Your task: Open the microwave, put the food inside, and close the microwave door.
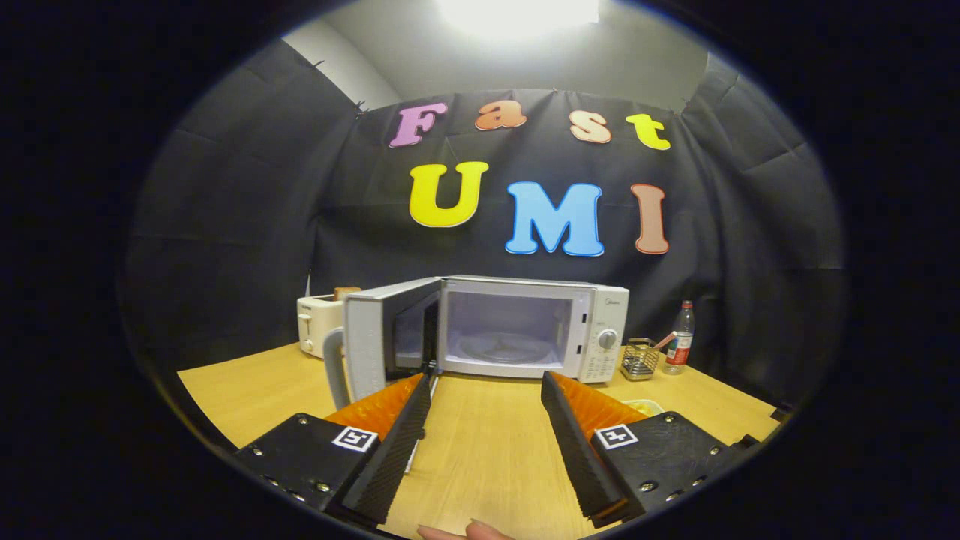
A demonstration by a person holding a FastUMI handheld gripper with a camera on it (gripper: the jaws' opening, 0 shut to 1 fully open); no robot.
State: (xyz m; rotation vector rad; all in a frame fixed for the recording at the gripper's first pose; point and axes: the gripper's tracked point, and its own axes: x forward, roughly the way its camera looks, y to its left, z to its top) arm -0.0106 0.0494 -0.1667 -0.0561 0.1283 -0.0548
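The claw [486, 386] is held released above the wooden surface [487, 442], its two ribbed black fingers [401, 439] spread well apart with nothing gripped between them. Bare wood is seen in the gap between the fingers. Orange backing is seen on the outer side of each finger, and a small black-and-white square marker is fixed on each black finger base.

The microwave [525, 326] is set on the surface just beyond the fingertips, near the back wall of black cloth. Its door [390, 337] is swung fully open toward the left, hinged on the left side, so that the lower edge of the door is found just beside the tip of the left finger. The white cavity is exposed, and a glass turntable [499, 349] is seen lying inside it; no food can be made out on it. A round knob [607, 339] and a panel of buttons are carried on the right part of the microwave front.

A white toaster [319, 322] is placed to the left of the open door, partly hidden behind it, with something brown standing in its slot. To the right of the microwave, a small wire basket [639, 358] is set on the surface, and a clear bottle [679, 339] with a red cap and red label stands upright just beside it. A pale object [643, 406] is partly hidden behind the right finger; what it is cannot be told. Fingertips of a hand [465, 532] are seen at the near edge of the surface, below the claw.
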